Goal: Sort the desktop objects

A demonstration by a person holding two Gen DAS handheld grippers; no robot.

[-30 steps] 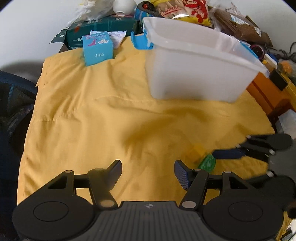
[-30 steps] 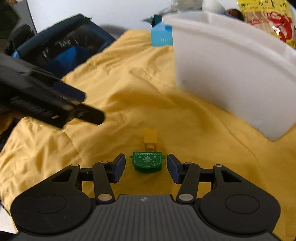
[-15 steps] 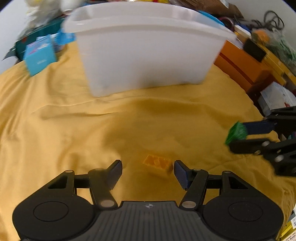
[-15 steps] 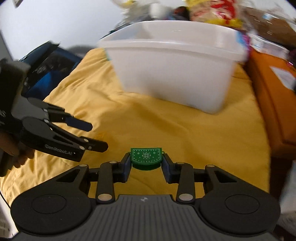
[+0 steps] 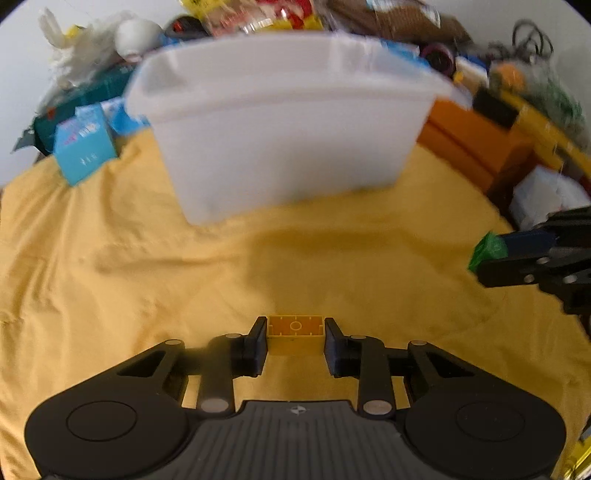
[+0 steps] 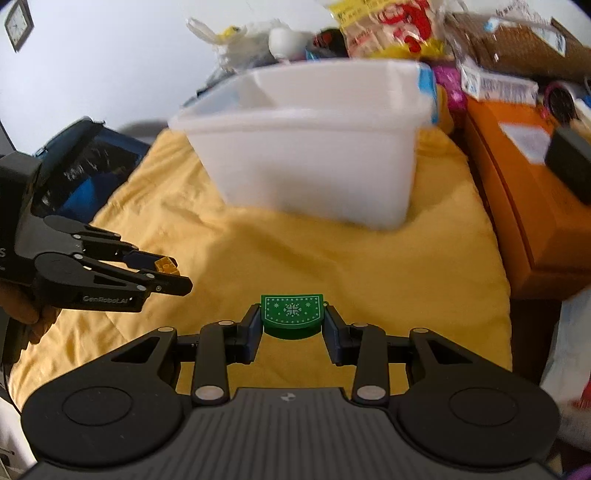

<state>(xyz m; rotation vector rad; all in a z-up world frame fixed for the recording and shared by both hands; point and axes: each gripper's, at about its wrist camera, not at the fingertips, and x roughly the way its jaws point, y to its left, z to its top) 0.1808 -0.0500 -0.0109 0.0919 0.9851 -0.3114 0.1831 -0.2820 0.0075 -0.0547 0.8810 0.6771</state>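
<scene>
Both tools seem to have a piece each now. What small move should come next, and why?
Probably carry both forward and over the rim of the white bin. The left tool is shut on the yellow brick, the right tool on the green piece, both held above the yellow cloth, with the bin straight ahead and open.

White wall [image 6: 110, 55], small wall clock [image 6: 18, 24], yellow cloth [image 5: 147, 277] over table.

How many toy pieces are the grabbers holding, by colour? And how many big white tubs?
Yellow brick: 1, in the left gripper
Green piece: 1, in the right gripper
White tub: 1
Total: 3
</scene>
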